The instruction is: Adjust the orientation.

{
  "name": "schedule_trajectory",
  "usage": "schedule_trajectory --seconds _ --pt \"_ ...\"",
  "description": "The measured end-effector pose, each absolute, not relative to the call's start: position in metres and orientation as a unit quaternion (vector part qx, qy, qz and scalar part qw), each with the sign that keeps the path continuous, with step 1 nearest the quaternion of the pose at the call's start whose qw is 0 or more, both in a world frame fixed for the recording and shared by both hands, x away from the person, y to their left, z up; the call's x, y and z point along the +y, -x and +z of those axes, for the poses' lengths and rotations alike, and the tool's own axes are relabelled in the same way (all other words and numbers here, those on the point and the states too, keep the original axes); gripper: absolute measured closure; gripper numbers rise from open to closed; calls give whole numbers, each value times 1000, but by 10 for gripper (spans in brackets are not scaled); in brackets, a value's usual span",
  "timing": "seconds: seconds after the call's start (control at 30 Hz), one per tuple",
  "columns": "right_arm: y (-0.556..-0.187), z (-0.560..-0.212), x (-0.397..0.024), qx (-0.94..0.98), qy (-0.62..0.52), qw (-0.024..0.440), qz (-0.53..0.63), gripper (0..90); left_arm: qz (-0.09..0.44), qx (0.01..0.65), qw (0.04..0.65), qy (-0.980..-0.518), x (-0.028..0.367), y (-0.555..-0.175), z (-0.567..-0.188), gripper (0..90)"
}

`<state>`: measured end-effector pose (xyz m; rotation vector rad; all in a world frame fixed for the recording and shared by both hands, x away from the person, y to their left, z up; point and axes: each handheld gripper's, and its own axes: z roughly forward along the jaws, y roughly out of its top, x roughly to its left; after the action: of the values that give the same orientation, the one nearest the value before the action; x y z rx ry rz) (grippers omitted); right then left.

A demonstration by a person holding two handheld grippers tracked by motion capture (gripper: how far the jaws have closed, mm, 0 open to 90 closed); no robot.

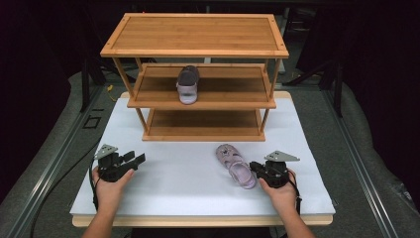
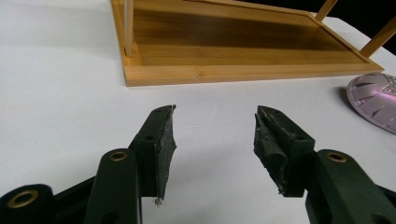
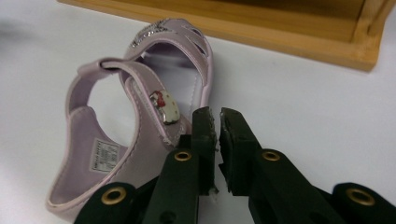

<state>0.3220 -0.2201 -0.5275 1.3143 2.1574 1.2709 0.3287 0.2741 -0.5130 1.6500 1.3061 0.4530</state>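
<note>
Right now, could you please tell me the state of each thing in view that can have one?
Sandal on the table: upright, strap fastened, right gripper's jaws at its side edge.
Sandal on the shelf: upright on the middle shelf.
Wooden rack: standing, top and bottom shelves bare.
Left gripper: open, nothing between its jaws.
Right gripper: nearly shut; grip unclear.

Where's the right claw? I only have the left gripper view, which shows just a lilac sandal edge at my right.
Observer: Right claw sits at that sandal's side edge, near the strap.
Operator: Gripping it?
Observer: Its jaws are nearly together; I can't tell if the edge is pinched.
Operator: Any other shoe?
Observer: A matching sandal stands on the rack's middle shelf.
</note>
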Motion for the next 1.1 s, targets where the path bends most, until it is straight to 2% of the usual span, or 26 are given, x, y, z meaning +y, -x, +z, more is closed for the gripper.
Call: schedule_trajectory --seconds 0.03,0.07,0.1,0.3,0.43,0.73,0.83,0.87,0.97,1.1 --pt "-322 -528 -220 752 -479 178 416 845 185 534 474 -675 274 -329 -513 474" --pt "-325 -531 -223 754 -467 148 437 847 185 533 474 -676 273 -329 -513 474" --pt "-325 -532 -223 752 -481 166 418 846 185 533 474 -676 273 -329 -513 473" --pt "-329 -535 -228 746 -505 159 404 791 184 533 472 -677 273 -329 -515 474" --pt "-329 -534 -231 742 -511 170 399 753 185 534 473 -676 273 -329 -514 474" --pt "-311 -499 -234 731 -475 209 444 635 183 538 472 -674 275 -329 -515 473" --pt "-311 -498 -228 744 -461 188 446 587 183 538 470 -675 275 -329 -515 474" --pt "-314 -501 -222 761 -452 165 435 551 184 538 472 -674 275 -329 -515 474" --pt "-317 -505 -218 772 -451 157 418 550 184 538 473 -673 276 -329 -515 473" --pt "-329 -510 -209 793 -452 161 377 653 182 540 472 -673 276 -329 -516 473"
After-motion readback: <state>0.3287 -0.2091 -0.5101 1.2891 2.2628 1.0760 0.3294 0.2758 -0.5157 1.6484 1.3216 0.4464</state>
